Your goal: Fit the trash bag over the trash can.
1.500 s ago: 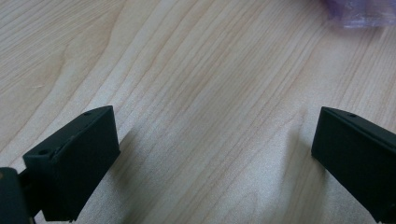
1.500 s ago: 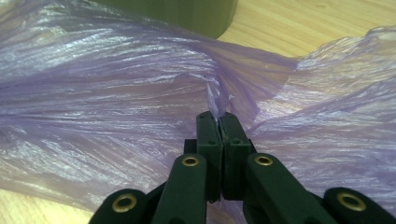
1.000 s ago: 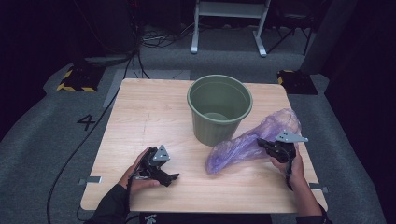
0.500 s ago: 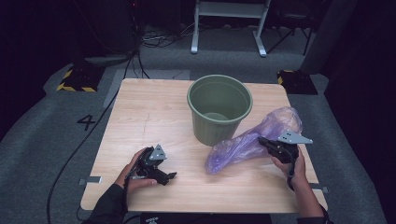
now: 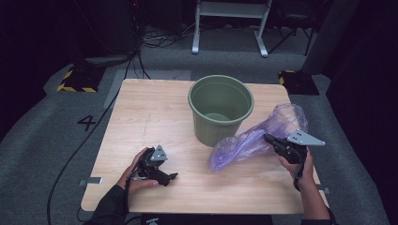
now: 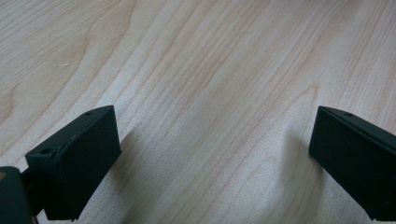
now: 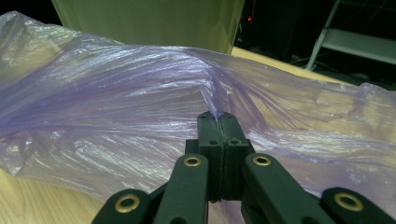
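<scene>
Bag [image 5: 256, 140] of thin purple plastic lay on the table [image 5: 155, 112] in the high view, stretched from near the middle toward the right edge, one side against the foot of the green bucket [image 5: 220, 110]. The right gripper [image 5: 268, 139] was clamped on the bag partway along its length, so the film bunched and drew tight toward the pinch; I judged this a lifting hold, probably to line the bucket. The left gripper [image 5: 172, 177] rested on the table near the front left, well apart from the bag, the hand [image 5: 136, 171] lying flat as if waiting its turn.

From the left gripper view, the two jaws stood wide apart with nothing between them, just above bare wood [image 6: 210, 70]. That suited an idle tool kept clear of the work.

From the right gripper view, the right gripper [image 7: 218, 119] had its jaws pressed together on a fold of the bag [image 7: 116, 116], creases fanning out from the pinch. The bucket [image 7: 149, 21] stood just behind the bag, close enough for a short carry.
</scene>
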A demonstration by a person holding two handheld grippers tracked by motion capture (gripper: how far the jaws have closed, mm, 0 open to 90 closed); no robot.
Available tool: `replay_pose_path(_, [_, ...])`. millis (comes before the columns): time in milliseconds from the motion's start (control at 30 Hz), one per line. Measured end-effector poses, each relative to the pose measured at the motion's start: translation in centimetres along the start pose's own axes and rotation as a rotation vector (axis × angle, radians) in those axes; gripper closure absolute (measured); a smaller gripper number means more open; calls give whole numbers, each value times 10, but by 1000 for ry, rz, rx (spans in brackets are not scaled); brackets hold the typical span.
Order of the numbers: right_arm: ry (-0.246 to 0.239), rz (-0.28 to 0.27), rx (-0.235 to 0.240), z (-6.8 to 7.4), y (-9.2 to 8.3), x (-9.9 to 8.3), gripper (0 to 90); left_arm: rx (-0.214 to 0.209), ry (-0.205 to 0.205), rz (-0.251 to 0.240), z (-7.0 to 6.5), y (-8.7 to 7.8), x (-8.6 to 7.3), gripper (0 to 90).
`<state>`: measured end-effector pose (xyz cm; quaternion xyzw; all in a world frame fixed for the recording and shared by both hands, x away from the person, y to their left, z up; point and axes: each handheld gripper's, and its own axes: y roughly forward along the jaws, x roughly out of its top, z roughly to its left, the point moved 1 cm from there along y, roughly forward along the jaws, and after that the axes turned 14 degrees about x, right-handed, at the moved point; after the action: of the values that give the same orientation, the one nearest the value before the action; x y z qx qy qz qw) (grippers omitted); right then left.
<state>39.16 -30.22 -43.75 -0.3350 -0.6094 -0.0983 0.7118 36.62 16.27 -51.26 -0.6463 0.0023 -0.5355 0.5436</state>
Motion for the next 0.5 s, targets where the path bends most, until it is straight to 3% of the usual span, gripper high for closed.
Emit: replay_pose_path(500, [-54,-87,12,14,-18,24,900,4,-5,4,0,0,0,13])
